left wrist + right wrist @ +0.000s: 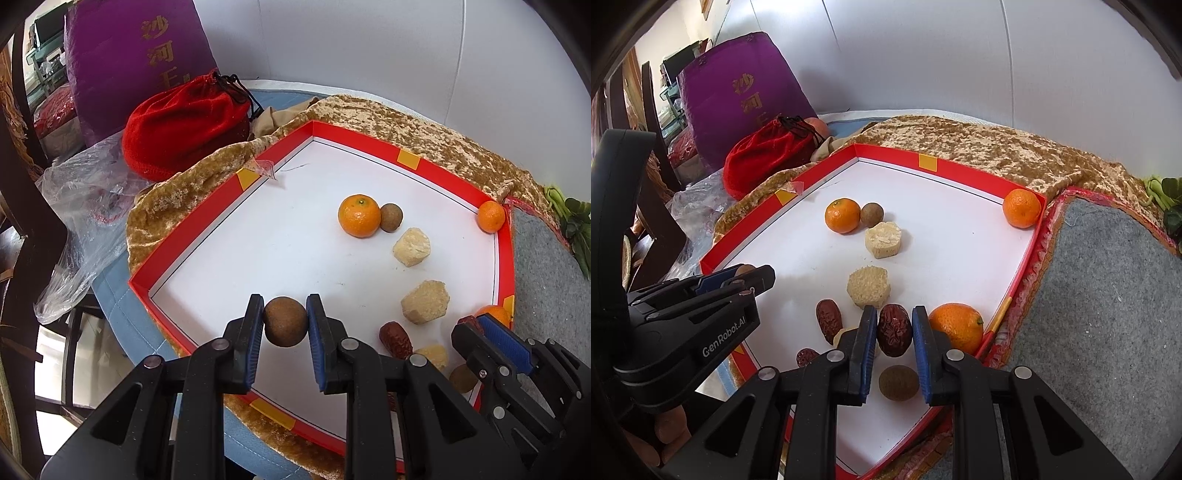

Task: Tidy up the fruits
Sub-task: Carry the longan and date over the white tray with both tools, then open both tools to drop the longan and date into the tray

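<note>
- Grip first: left gripper [285, 322] pinches a brown longan [285, 321] above the tray's [207, 236] near-left edge; keep the squeeze light.
- Right gripper [894, 330] clamps a red date [894, 334] near the near-right corner, beside a tangerine [956, 326]; lift straight.
- Farther in, a second longan [872, 215] marks a likely grouping spot.

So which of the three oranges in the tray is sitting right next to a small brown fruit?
The orange toward the tray's far left, touching a brown round fruit. The other two sit alone against the red rim: one in the far right corner, one near the right hand-held gripper.
</note>
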The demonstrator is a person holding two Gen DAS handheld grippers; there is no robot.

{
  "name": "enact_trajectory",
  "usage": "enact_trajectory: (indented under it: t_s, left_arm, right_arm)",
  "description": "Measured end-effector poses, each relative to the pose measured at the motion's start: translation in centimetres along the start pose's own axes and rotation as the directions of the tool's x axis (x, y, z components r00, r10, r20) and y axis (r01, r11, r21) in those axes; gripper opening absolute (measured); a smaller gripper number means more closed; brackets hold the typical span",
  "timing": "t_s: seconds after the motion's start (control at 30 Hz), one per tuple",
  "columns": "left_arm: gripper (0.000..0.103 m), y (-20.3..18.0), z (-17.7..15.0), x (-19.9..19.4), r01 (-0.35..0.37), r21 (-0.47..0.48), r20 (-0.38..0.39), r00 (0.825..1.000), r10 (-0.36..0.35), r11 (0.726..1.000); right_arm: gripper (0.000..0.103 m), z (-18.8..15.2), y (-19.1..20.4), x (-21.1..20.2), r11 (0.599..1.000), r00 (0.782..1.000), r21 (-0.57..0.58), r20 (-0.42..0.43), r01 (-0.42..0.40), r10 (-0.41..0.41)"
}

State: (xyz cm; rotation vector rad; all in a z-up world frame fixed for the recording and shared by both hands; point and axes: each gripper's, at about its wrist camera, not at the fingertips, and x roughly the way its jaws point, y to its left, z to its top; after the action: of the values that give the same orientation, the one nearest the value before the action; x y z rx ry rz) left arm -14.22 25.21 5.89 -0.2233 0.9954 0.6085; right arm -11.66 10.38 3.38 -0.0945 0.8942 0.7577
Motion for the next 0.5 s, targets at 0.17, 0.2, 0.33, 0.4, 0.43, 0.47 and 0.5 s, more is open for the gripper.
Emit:
enact_trajectory:
  t_s: [0.17, 0.2, 0.33, 0.4, 0.43, 0.47, 0.5]
  left_arm:
    - [0.021, 0.1, 0.0, -0.1, -0.01, -0.007, 0.001, 1.0, 0.01, 1.0]
    - [0.021, 0.1, 0.0, -0.1, -0.016, -0.006, 0.003, 1.0, 0.016, 1.0]
    - [0.021, 0.4, 0.0, 0.0, -0.027, -0.02, -0.005, 1.0, 0.026, 0.999]
    - [0.024, 0.5, 0.0, 0.0, -0.034, -0.029, -0.004, 0.999, 0.034, 0.999]
    - [0.03, 0.6, 0.1, -0.1, -0.04, -0.03, 0.001, 0.999, 0.04, 0.999]
    - [0.036, 0.6, 0.1, -0.4, -0.045, -0.031, 0.014, 0.999, 0.045, 0.999]
    - [0.038, 0.6, 0.1, -0.6, -0.05, -0.03, 0.029, 0.998, 0.051, 0.998]
  right_arm:
    - [0.021, 0.0, 0.2, 0.2, 1.0, 1.0, -0.006, -0.001, 0.004, -0.004]
    - [0.021, 0.0, 0.2, 0.2, 1.0, 1.0, -0.006, 0.001, 0.004, -0.004]
    - [0.023, 0.0, 0.2, 0.1, 1.0, 1.0, -0.009, 0.008, 0.009, -0.009]
    - [0.023, 0.1, 0.3, -0.2, 1.0, 1.0, -0.017, 0.02, 0.016, -0.016]
    - [0.023, 0.1, 0.4, -0.4, 1.0, 0.999, -0.02, 0.027, 0.018, -0.017]
    - [0.023, 0.2, 0.4, -0.6, 1.0, 0.999, -0.021, 0.032, 0.016, -0.015]
    - [0.023, 0.3, 0.3, -0.8, 1.0, 0.999, -0.018, 0.038, 0.014, -0.013]
